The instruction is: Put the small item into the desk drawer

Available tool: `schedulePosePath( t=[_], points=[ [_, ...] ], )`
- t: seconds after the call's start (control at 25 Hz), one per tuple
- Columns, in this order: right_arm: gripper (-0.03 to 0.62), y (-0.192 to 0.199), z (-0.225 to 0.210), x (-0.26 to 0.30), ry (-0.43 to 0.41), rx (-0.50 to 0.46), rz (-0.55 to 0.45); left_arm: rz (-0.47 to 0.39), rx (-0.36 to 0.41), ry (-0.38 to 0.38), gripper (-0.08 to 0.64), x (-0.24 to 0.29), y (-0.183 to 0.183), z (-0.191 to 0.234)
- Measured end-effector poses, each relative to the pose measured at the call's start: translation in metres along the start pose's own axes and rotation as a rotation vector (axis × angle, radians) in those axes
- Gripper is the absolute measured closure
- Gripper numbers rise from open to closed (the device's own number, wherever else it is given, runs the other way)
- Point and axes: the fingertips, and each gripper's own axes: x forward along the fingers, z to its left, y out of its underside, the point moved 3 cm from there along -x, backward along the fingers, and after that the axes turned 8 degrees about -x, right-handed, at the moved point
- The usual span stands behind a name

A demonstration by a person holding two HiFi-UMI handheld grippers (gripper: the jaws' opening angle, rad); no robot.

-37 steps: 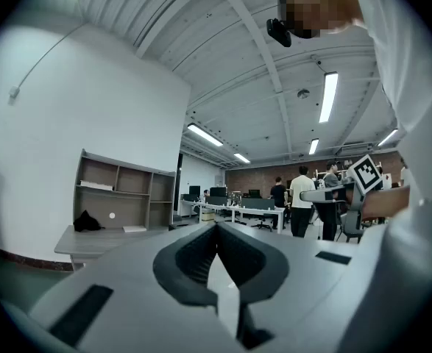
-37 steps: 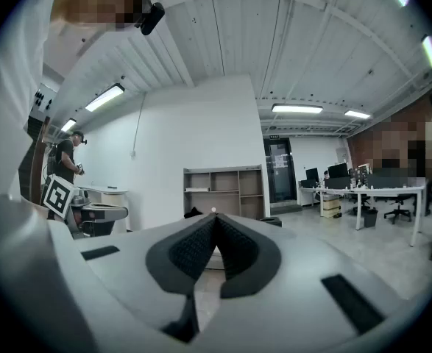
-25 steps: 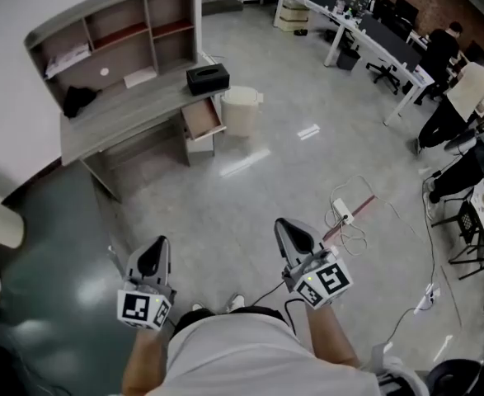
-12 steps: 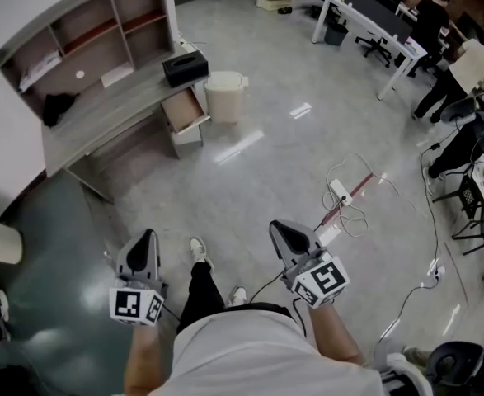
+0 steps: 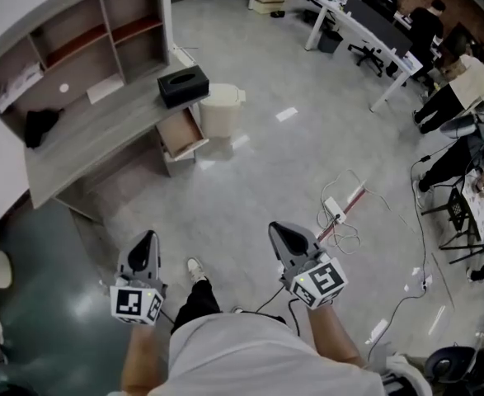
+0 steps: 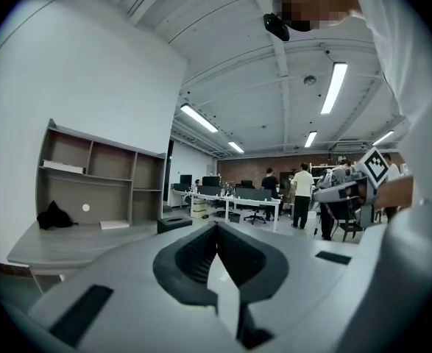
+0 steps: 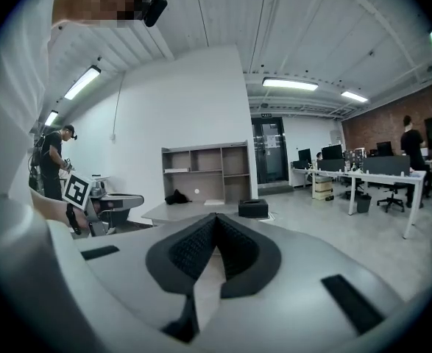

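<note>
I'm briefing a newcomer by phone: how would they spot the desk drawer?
Find the grey desk with shelves against the white wall. At its end by the cream bin, under the black box, is the drawer. It is pulled out and brown inside, unlike its grey and cream neighbours.

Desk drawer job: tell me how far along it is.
Done: the desk drawer already stands open under the desk. In hand: nothing; the left hand-held gripper and right hand-held gripper are both shut and empty, out over the floor, apart from the desk. Left: picking up the small item and placing it in the drawer.
</note>
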Motion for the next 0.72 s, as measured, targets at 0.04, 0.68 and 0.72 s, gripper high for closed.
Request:
schedulePosePath(
  t=[0.04, 0.68, 0.72],
  points=[
    [0.571, -0.008, -0.003, 0.018, 0.003, -0.006, -0.001, 0.000, -0.009, -0.004, 0.541, 0.012, -0.005, 0.017],
    [0.570, -0.040, -0.040, 0.164, 0.049, -0.017, 0.087, 0.041, -0.017, 0.134, 0.541, 0.144, -0.023, 0.105],
    [0.570, -0.037, -0.047, 0.166, 0.056, -0.011, 0.088, 0.050, -0.022, 0.140, 0.541, 0.151, -0.022, 0.102]
  ],
)
